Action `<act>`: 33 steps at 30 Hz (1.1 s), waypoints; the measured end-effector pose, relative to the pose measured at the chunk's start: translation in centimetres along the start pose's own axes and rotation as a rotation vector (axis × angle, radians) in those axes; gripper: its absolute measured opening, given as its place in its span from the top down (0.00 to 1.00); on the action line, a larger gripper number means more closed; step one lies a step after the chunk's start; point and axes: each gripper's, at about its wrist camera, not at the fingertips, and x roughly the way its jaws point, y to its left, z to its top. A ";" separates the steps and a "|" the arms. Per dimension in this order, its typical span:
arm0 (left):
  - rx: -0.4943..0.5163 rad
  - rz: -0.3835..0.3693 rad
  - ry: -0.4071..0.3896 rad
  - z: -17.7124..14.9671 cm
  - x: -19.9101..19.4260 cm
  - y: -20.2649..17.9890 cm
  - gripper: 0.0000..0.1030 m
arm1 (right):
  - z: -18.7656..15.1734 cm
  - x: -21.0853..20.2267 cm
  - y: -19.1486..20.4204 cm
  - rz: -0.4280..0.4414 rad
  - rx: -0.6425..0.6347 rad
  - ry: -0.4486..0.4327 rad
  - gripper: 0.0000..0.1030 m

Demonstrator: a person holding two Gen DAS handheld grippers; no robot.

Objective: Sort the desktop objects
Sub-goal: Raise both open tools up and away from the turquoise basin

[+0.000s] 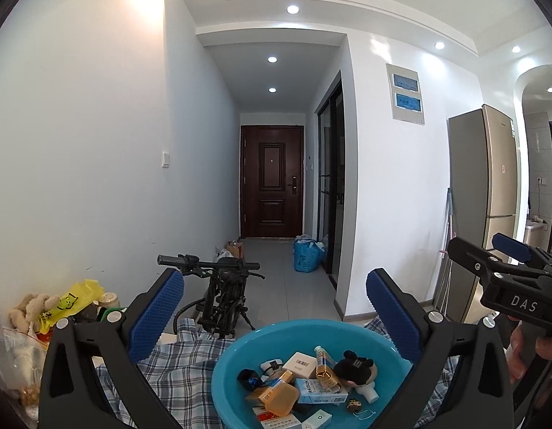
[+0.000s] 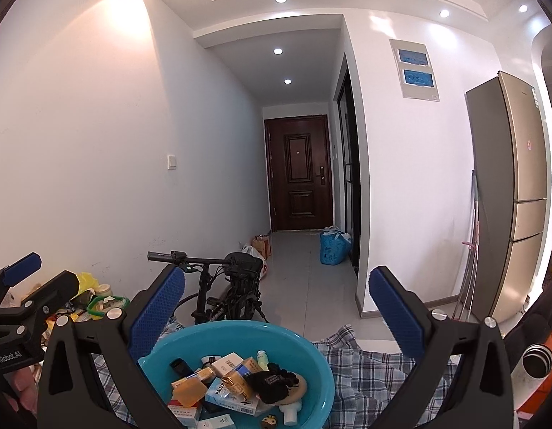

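A blue plastic basin (image 1: 236,361) (image 2: 311,354) sits on a plaid cloth (image 1: 183,371) (image 2: 376,368), full of several small items: boxes, an orange case (image 1: 280,397), a black plush toy (image 1: 354,367) (image 2: 272,384) and small bottles. My left gripper (image 1: 276,307) hovers open above the basin's near side, nothing between its blue pads. My right gripper (image 2: 276,307) is likewise open and empty, just right of the left one; it shows at the right edge of the left wrist view (image 1: 490,254).
A folded black bicycle (image 1: 218,293) (image 2: 222,286) stands behind the table. Clutter with a yellow bag (image 1: 72,302) and a plush toy (image 1: 29,309) fills the left. A metal flask (image 2: 535,361) stands right. A fridge (image 2: 512,193) and a hallway lie beyond.
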 end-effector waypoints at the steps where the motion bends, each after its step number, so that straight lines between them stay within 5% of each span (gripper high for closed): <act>1: -0.005 0.000 0.003 0.2 -0.4 0.2 0.00 | 0.1 -0.4 0.1 0.004 -0.003 0.000 0.00; 20: -0.004 -0.066 -0.015 0.9 -9.7 1.3 0.00 | 0.4 -9.0 2.9 0.026 -0.108 -0.013 0.00; 27: -0.047 -0.094 -0.018 -1.3 -12.7 2.0 0.00 | -2.0 -11.4 3.0 0.067 -0.098 0.025 0.00; 33: -0.107 -0.048 -0.018 -4.4 -13.4 3.0 0.00 | -4.8 -13.7 3.5 0.077 -0.109 0.033 0.00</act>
